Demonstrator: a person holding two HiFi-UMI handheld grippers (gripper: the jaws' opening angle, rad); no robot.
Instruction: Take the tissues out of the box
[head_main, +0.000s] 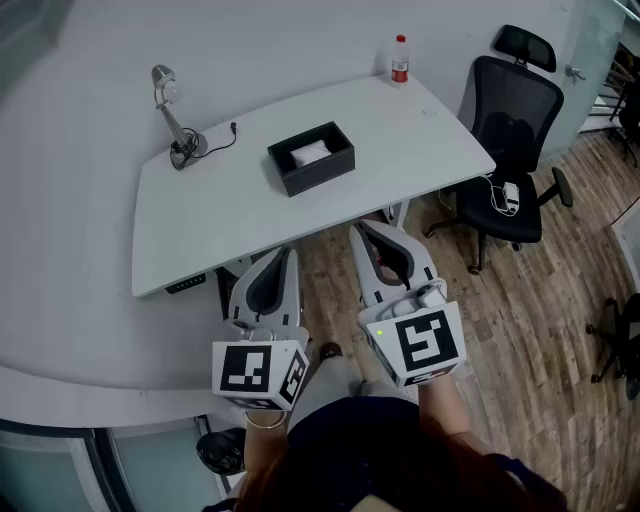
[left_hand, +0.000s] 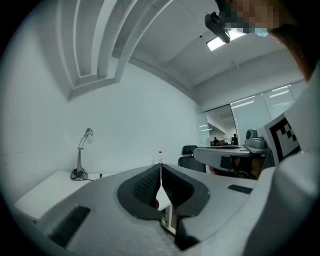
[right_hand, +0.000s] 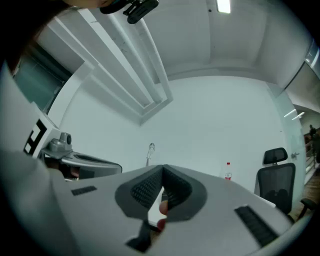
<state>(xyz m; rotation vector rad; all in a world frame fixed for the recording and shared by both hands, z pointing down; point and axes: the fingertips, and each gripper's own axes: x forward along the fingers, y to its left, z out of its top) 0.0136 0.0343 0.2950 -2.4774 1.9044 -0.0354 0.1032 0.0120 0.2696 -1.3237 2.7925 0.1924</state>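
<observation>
Head view, left to right. A silver gooseneck desk lamp stands at the far-left corner of the white rectangular table, at ten o'clock from the box. The left gripper is held off the table's near edge, at six o'clock from the box and well apart from it. Its jaws are pressed together with nothing between them. The black rectangular open-topped box sits upright mid-table, and white tissues lie inside it. The right gripper is held beside the left, at five o'clock from the box, jaws likewise clenched and empty. A clear plastic bottle with red cap is noted at one o'clock, near the far edge. A black mesh office chair stands at three o'clock, off the table's right end.
</observation>
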